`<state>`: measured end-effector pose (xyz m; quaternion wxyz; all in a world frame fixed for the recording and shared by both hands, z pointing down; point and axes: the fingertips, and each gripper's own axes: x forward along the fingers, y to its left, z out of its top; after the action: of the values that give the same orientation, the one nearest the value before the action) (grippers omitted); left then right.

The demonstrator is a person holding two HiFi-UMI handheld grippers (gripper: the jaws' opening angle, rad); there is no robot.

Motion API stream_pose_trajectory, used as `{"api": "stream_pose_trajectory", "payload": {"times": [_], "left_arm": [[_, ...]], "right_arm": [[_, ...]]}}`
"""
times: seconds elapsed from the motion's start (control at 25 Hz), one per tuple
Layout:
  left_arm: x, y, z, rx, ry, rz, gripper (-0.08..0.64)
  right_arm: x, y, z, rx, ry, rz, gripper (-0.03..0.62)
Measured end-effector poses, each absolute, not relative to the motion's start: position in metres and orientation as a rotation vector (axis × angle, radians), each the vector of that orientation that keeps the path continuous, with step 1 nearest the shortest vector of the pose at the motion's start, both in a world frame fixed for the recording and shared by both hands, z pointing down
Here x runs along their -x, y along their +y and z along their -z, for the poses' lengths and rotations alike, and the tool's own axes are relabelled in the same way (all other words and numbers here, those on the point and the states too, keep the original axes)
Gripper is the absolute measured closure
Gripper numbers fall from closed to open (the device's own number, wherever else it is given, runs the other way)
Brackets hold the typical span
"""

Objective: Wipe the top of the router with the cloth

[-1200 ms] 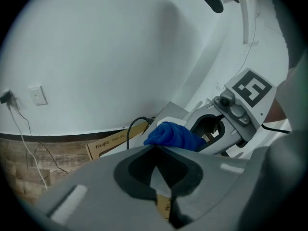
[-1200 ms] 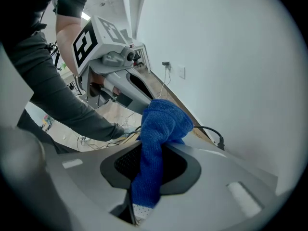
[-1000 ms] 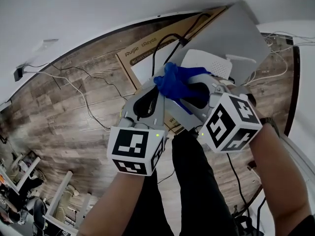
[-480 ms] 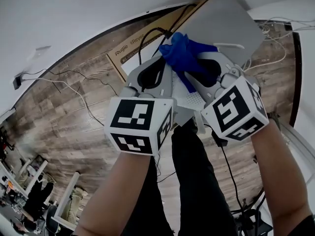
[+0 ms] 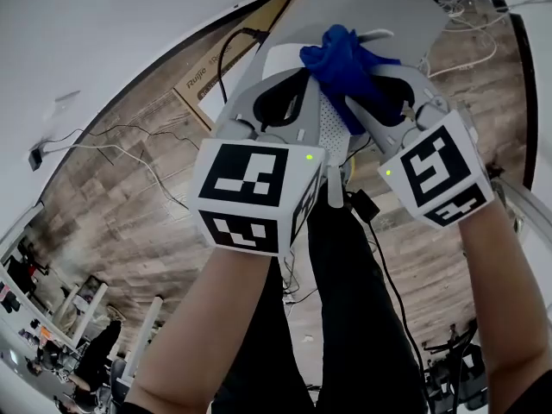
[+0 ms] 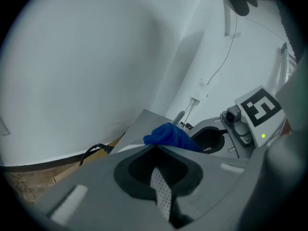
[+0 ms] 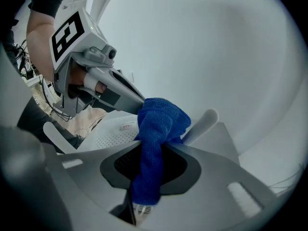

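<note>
The white router [image 5: 332, 132], its perforated face showing, is held in the air by my left gripper [image 5: 293, 93], which is shut on its edge. In the left gripper view the same perforated edge of the router [image 6: 160, 194] sits pinched between the jaws of the left gripper [image 6: 155, 148]. My right gripper [image 5: 371, 80] is shut on the blue cloth [image 5: 349, 67], bunched against the router's far end. In the right gripper view the cloth [image 7: 156, 129] hangs through the right gripper [image 7: 161, 148], over the router [image 7: 113, 134] and beside a white antenna [image 7: 199, 124].
A grey flat panel [image 5: 362, 3] lies just beyond the router. A cardboard box [image 5: 203, 80] and several black cables [image 5: 129, 158] lie on the wood floor [image 5: 112, 205]. A white wall [image 6: 96, 57] stands close ahead. The person's dark-trousered legs [image 5: 345, 317] are below.
Both grippers have risen together toward the top of the head view, carrying the router and cloth. The cloth now sits at the router's far end.
</note>
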<state>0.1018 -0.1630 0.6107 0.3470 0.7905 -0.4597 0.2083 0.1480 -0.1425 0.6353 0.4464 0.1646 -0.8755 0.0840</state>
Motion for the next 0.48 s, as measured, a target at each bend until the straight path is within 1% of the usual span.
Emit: {"api": "stream_pose_trajectory", "payload": {"times": [0.48], "left_arm": [[-0.103, -0.121, -0.613, -2.099, -1.118, -0.631, 0.56]], "right_arm": [[-0.162, -0.093, -0.636, -0.559, -2.172, -0.317, 0.479]]}}
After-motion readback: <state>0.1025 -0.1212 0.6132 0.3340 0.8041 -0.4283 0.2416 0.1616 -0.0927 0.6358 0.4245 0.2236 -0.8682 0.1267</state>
